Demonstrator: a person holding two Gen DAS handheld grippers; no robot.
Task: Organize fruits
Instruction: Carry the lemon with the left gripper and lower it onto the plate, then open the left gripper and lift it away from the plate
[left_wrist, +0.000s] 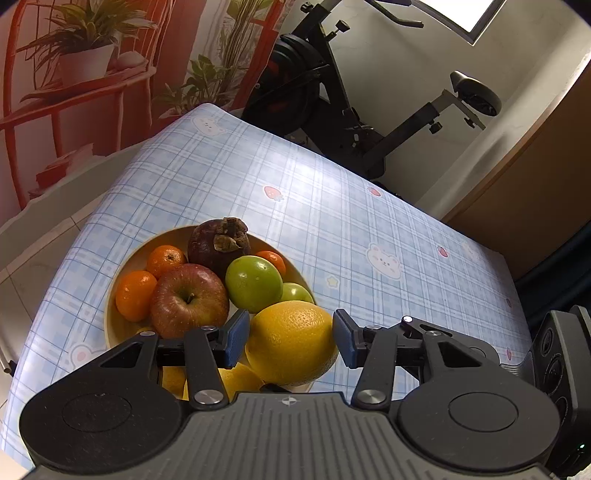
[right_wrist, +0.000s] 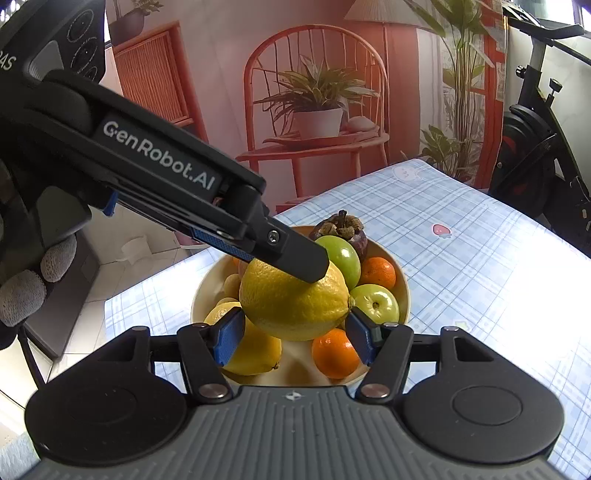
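Large yellow dimpled citrus fruit (right_wrist: 293, 301), firm, hefty, slick-skinned, sat clamped across its middle by both half-open tools, left (left_wrist: 290, 341) and right (right_wrist: 295, 332).

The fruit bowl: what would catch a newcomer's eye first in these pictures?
A big yellow citrus fruit sits between the pads of both grippers, right gripper and left gripper, above a bowl piled with fruit. Behind it lie a red apple, green apples and small oranges on a blue checked tablecloth.

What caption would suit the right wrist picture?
Both grippers, right and left, clasp one big yellow citrus above a bowl of fruit.
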